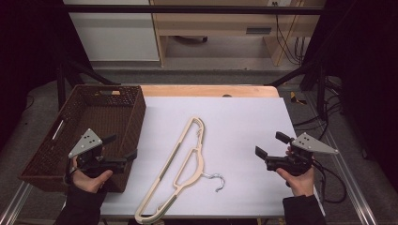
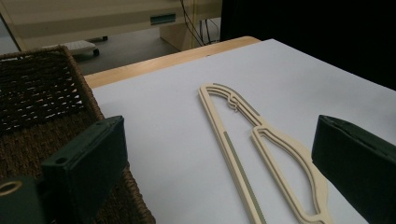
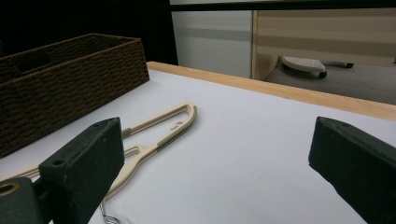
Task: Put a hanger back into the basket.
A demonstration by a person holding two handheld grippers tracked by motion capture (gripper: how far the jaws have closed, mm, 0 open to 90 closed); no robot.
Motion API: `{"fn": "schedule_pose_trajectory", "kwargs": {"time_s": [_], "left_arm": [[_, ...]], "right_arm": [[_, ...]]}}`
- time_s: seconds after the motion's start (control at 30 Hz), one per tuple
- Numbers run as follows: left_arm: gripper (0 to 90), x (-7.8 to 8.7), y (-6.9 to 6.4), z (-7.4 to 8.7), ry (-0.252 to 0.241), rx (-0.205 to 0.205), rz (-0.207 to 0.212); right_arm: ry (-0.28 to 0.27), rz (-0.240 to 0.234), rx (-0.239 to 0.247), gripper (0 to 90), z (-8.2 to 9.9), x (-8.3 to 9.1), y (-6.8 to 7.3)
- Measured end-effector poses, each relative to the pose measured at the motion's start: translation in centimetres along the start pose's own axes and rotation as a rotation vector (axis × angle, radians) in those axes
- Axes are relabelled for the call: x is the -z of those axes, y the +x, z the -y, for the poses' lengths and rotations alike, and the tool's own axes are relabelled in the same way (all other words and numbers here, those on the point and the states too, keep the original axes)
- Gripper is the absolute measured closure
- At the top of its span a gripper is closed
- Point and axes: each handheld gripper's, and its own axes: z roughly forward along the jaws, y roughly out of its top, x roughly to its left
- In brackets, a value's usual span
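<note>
High view: a cream plastic clothes hanger [image 1: 184, 165] with a metal hook [image 1: 216, 180] lies flat on the white table cover [image 1: 244, 122], running diagonally from the near edge toward the middle, its hook curling to the right near the person's side. A dark woven wicker basket [image 1: 126, 117] stands on the left, just beside the hanger's far end but apart from it. The left gripper [image 1: 126, 149] hovers over the basket's near right corner, jaws spread wide with nothing between them; the right gripper [image 1: 268, 146] is held above the table cover well to the right of the hanger, its jaws likewise spread and empty. In the left gripper view the hanger stretches ahead between the two black jaws, untouched; in the right gripper view it lies ahead and to the left, with the basket behind it. This looks like the starting approach, with no grasp yet made. The next move probably calls for lowering one gripper onto a thin arm of the hanger, which lies flush on the cover, so a jaw must slide under or pinch its edge squarely.
</note>
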Motion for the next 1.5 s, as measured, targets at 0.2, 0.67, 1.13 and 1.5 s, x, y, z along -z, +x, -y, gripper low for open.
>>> {"fn": "schedule_pose_trajectory", "kwargs": {"time_s": [0.2, 0.67, 1.13, 1.5], "left_arm": [[3.4, -0.2, -0.2, 0.2, 0.011, -0.004, 0.004], [3.2, -0.5, -0.2, 0.3, 0.014, -0.011, 0.005], [3.3, -1.1, -0.7, 0.4, 0.032, -0.028, 0.016], [3.5, -1.4, -0.9, 0.5, 0.042, -0.042, 0.023]], "right_arm": [[0.006, -0.031, 0.018, 6.3, -0.2, -0.3, 0.5], [0.147, -0.131, 0.098, 10.5, 0.2, -4.4, 4.3], [0.257, -0.213, 0.189, 21.3, 0.5, -8.8, 7.6], [0.373, -0.276, 0.241, 33.9, 2.7, -11.7, 9.4]]}}
